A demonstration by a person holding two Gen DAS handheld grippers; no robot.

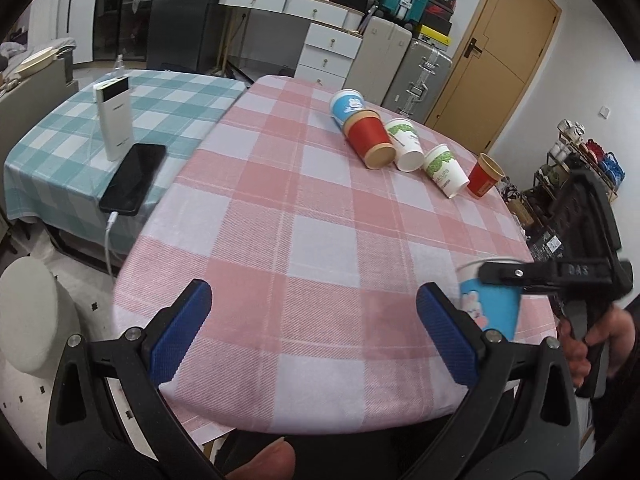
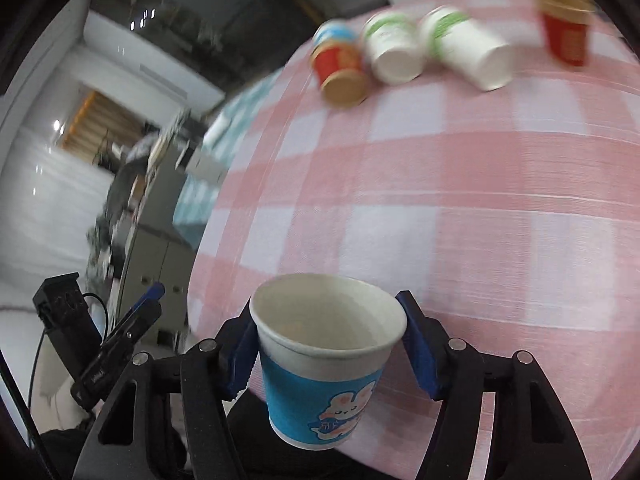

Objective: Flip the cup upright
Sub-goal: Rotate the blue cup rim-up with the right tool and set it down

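Observation:
My right gripper point(image 2: 330, 344) is shut on a blue paper cup with a rabbit picture point(image 2: 320, 380); its blue pads press the cup's sides just under the rim. The cup stands mouth up over the near edge of the pink checked table point(image 2: 480, 200). In the left wrist view the same cup point(image 1: 490, 304) shows at the right, held by the right gripper point(image 1: 500, 274). My left gripper point(image 1: 314, 320) is open and empty above the table's near edge.
At the far side lie several cups on their sides: a blue one point(image 1: 346, 104), a red one point(image 1: 370, 140), two white-green ones point(image 1: 406, 144) point(image 1: 446, 170). A red cup point(image 1: 485, 176) stands upright at the right edge. A teal table point(image 1: 60, 152) at left holds a phone point(image 1: 134, 178) and a power bank point(image 1: 114, 120).

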